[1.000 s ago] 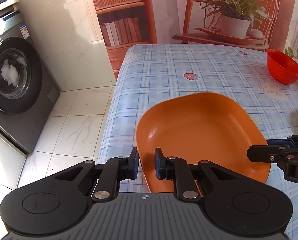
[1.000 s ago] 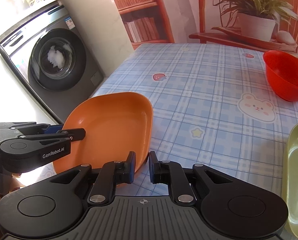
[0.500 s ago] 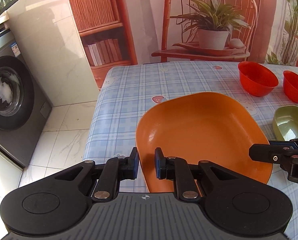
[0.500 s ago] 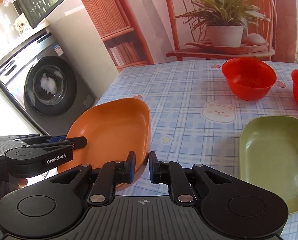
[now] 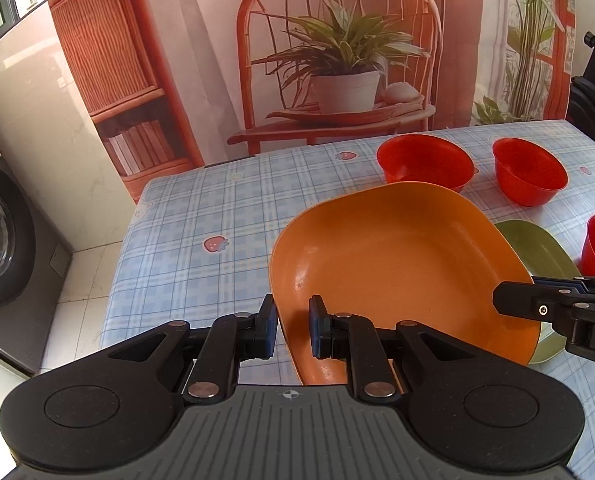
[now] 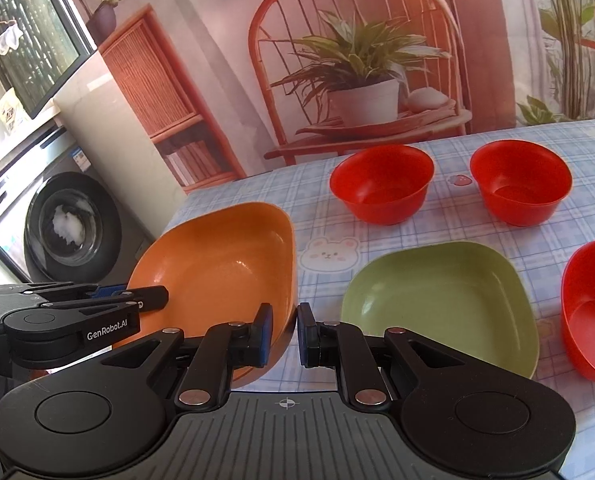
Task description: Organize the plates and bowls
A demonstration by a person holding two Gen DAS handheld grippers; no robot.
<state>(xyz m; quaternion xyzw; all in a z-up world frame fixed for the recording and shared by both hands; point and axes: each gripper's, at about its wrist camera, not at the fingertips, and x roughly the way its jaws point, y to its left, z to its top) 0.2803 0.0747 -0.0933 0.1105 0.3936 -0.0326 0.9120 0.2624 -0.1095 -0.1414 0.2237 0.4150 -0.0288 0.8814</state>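
Since a second ago both views have swung right: green plate [image 6: 441, 304] and three red bowls [image 6: 381, 184] now in sight, orange plate [image 5: 397, 264] carried toward them.

Left tongs [image 5: 293, 328]: jaws narrowed on the plate's near-left rim, one pad inside, one outside. Right tongs [image 6: 285, 334]: pinching the opposite rim likewise. Two-sided hold likely keeps the wide dish from swinging.

Orange plate: raised off the counter [image 5: 201, 216], hollow up, tilted, far edge higher. Rounded-square, no clear long axis; one corner points toward the nearest red bowl. In left view it overlaps the green plate; whether directly above it, cannot tell. Likely being stacked there.
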